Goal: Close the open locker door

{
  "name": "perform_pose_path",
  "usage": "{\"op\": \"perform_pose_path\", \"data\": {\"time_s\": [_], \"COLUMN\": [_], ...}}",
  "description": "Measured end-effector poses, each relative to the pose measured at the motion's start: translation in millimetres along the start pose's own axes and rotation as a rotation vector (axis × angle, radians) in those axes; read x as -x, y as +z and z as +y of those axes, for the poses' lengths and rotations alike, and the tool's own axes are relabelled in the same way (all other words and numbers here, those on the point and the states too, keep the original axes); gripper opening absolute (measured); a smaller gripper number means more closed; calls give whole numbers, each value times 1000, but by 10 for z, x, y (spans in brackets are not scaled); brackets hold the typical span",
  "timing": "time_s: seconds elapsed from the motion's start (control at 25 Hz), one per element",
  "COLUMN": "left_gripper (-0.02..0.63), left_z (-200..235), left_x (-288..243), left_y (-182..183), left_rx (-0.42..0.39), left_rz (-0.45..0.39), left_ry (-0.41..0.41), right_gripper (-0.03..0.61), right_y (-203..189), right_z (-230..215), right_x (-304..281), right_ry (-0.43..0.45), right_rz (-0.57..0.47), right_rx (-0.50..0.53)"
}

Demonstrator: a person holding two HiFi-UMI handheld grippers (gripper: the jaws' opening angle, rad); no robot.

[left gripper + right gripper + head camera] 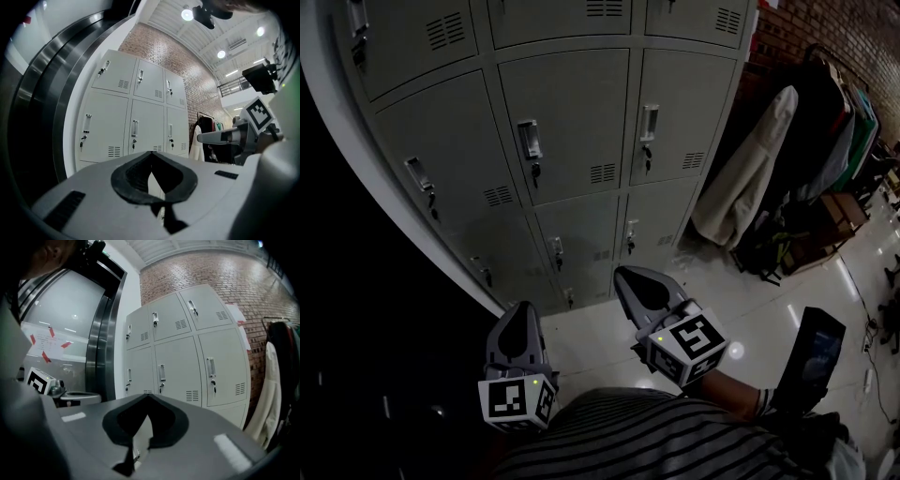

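Note:
A bank of grey lockers [567,141] fills the upper head view, and every door I can see lies flush and shut, each with a handle and key. Both grippers hang low in front of it, apart from the doors. My left gripper [522,311] is shut and holds nothing; my right gripper [628,276] is shut and holds nothing too. In the left gripper view the jaws [151,154] meet, pointing at the lockers [136,122]. The right gripper view shows the closed jaws [147,397] before the same lockers [187,357].
Coats hang on a rack [759,178] right of the lockers, against a brick wall. A dark steel door frame [356,206] borders the lockers on the left. The floor [741,300] is glossy and pale. A dark flat device [817,349] stands low at the right.

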State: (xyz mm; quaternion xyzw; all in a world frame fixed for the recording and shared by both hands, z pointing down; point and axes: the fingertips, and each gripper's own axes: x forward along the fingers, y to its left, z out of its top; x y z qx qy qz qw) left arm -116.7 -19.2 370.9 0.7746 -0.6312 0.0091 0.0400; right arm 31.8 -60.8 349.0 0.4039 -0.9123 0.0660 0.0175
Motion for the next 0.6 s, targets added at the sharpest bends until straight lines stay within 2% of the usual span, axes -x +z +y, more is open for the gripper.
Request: {"op": "perform_pose_path", "data": {"time_s": [0.6], "left_gripper": [5], "left_z": [44], "left_x": [121], "left_y": [-14], "left_rx": [8], "left_rz": [7], "left_ry": [13], "right_gripper": [0], "right_y": [-29], "right_z": [130], "right_x": [36], "right_ry": [26], "right_rz": [18], "right_rx": [11]}}
